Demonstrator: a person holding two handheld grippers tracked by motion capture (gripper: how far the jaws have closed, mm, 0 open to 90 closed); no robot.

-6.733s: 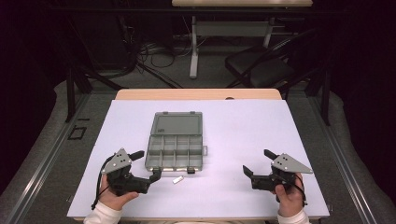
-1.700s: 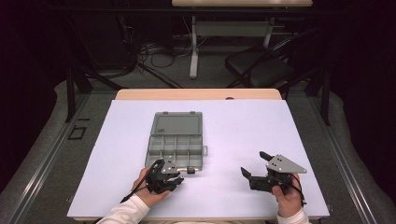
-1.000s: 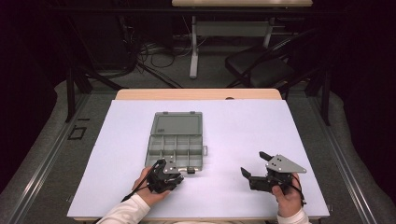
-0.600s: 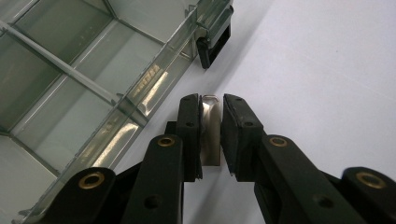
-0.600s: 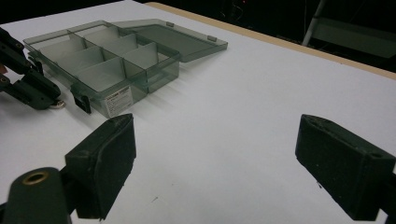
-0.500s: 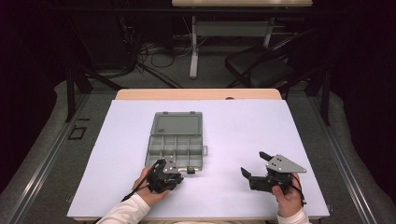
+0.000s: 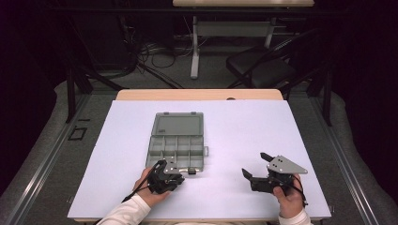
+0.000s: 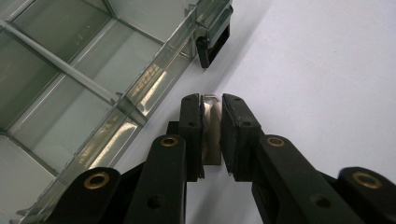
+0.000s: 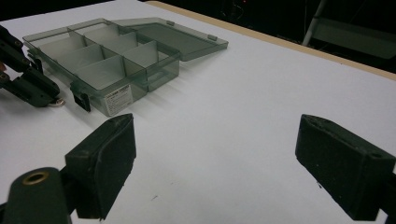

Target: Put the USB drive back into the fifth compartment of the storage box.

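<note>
A smoky clear compartment box (image 7: 178,140) lies open in the middle of the white table, its lid folded back away from me. Just off the box's front edge, my left gripper (image 7: 180,177) is down at the table. In the left gripper view its jaws (image 8: 211,100) are shut on a small shiny metal piece (image 8: 212,135), right beside the box wall (image 8: 154,79) and its black latch (image 8: 212,44). My right gripper (image 7: 253,164) rests to the right of the box, open and holding nothing (image 9: 215,140). The right gripper view has the box (image 9: 107,56) and the left gripper (image 9: 35,88) at its left.
The box's several compartments look bare. A white sheet (image 7: 263,126) covers the table, with a wooden edge (image 7: 197,94) at the far side. Beyond the table there is a dark chair (image 7: 263,70), a table leg and cables on the floor.
Since the oldest frame my left gripper has moved right to the box's front edge and closed on the small piece that lay there. Over the last second nothing has visibly moved.
</note>
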